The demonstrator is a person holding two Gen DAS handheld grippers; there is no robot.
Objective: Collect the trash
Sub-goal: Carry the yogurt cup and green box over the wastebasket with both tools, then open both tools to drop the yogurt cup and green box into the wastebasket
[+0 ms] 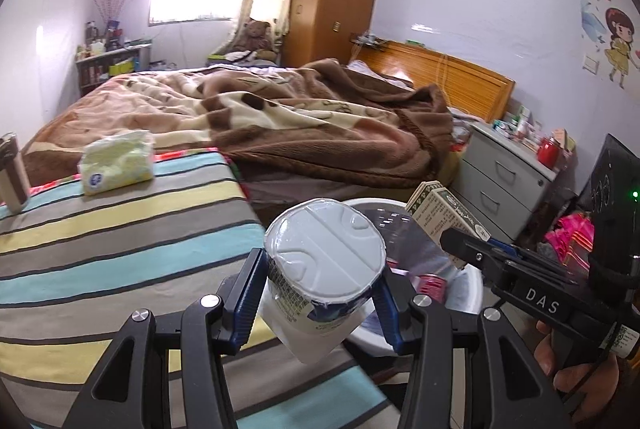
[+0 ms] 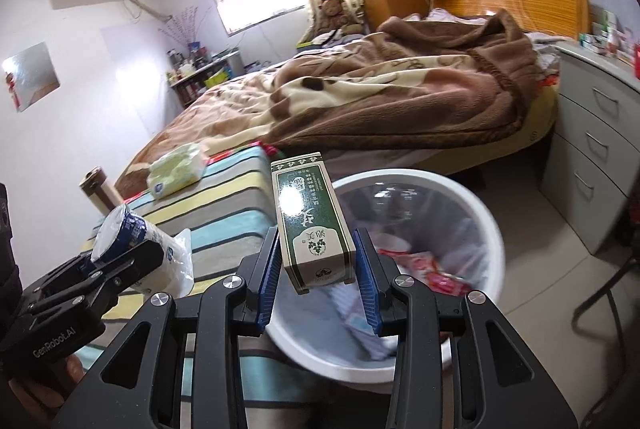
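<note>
Left gripper (image 1: 320,293) clamped on a white yogurt cup (image 1: 322,269), held over the edge of the striped cover (image 1: 120,245), just beside the white trash bin (image 1: 466,293). Right gripper (image 2: 316,269) closed around a green-and-cream carton (image 2: 310,225), held above the bin's near rim, wrappers visible inside. Farther back on the stripes: a tissue pack (image 1: 116,161).

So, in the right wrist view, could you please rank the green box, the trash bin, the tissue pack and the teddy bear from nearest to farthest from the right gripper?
1. Green box: clamped in the right gripper.
2. Trash bin: just beyond, lower right.
3. Tissue pack: on the striped cover, ahead left.
4. Teddy bear: far corner, by the curtain.
</note>
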